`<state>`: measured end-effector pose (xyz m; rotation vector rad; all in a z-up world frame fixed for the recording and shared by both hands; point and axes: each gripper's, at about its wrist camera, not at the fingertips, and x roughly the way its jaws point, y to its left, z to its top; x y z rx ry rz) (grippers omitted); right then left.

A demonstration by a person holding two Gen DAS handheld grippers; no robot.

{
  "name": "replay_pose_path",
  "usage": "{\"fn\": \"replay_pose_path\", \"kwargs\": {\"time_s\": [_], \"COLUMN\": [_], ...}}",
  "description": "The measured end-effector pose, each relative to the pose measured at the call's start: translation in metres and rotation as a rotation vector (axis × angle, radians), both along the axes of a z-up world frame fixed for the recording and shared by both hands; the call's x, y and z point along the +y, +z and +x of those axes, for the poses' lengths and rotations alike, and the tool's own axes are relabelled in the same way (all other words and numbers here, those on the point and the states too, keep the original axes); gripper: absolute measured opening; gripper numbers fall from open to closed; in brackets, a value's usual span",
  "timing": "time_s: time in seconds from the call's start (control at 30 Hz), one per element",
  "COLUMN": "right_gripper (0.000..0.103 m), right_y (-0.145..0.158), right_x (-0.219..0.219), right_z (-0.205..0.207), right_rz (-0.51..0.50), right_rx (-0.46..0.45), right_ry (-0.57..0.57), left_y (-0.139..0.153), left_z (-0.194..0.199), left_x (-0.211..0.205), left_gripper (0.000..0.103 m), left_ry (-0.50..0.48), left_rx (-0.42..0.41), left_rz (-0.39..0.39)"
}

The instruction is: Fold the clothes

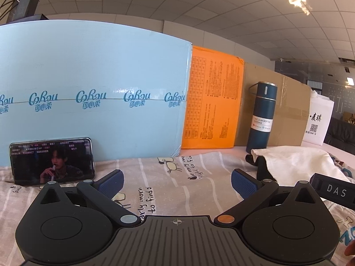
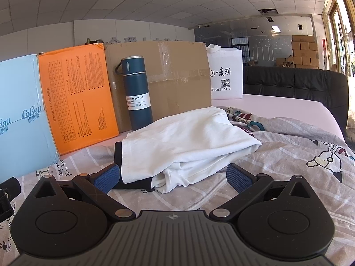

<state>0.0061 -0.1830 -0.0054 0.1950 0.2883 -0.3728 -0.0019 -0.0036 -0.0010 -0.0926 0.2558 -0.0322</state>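
Note:
A white garment with dark trim (image 2: 188, 141) lies loosely bunched on a grey cartoon-print sheet (image 2: 299, 168). My right gripper (image 2: 174, 177) is open, its blue pads either side of the garment's near edge, not closed on it. In the left wrist view the same garment (image 1: 292, 161) lies at the right. My left gripper (image 1: 177, 182) is open and empty over the printed sheet (image 1: 168, 177), left of the garment. The right gripper's black body (image 1: 332, 191) shows at the right edge of the left wrist view.
A phone (image 1: 52, 160) playing video leans on a light blue box (image 1: 93, 88). An orange box (image 2: 79, 97), a cardboard box (image 2: 177, 77), a dark blue vacuum bottle (image 2: 137, 93) and a white bag (image 2: 226, 73) stand along the back. A black sofa (image 2: 295, 82) is behind.

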Motion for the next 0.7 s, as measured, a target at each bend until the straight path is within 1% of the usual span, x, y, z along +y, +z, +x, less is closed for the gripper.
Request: {"fn": "replay_pose_path", "kwargs": {"time_s": [0.07,0.13,0.2,0.27,0.5,0.7], "right_gripper": [0.103,0.103,0.103,0.103,0.103,0.103], "right_y": [0.0,0.0,-0.001,-0.001,-0.002,-0.003], "right_x": [-0.001,-0.004,-0.005,-0.003,-0.002,-0.002], "right_z": [0.0,0.001,0.007,0.003,0.005,0.005], "right_rz": [0.005,0.01,0.003,-0.009,-0.013,-0.014], "right_rx": [0.006,0.015,0.042,0.025,0.042,0.051], "right_ry": [-0.001,-0.006,-0.016,-0.023,-0.028,-0.028], "left_y": [-0.001,-0.001,-0.002,-0.001,-0.002,-0.003], "left_z": [-0.002,0.003,-0.003,-0.003,-0.008,-0.008], "left_x": [-0.004,0.0,-0.008,-0.007,-0.014,-0.014], "left_gripper": [0.103,0.103,0.103,0.103,0.103,0.103], "left_ry": [-0.012,0.027,0.059,0.08,0.111,0.115], "left_rx": [0.003,0.025,-0.001,-0.005,-0.043,-0.036], "left_rz": [0.007,0.007,0.051,0.064,0.088,0.083]}}
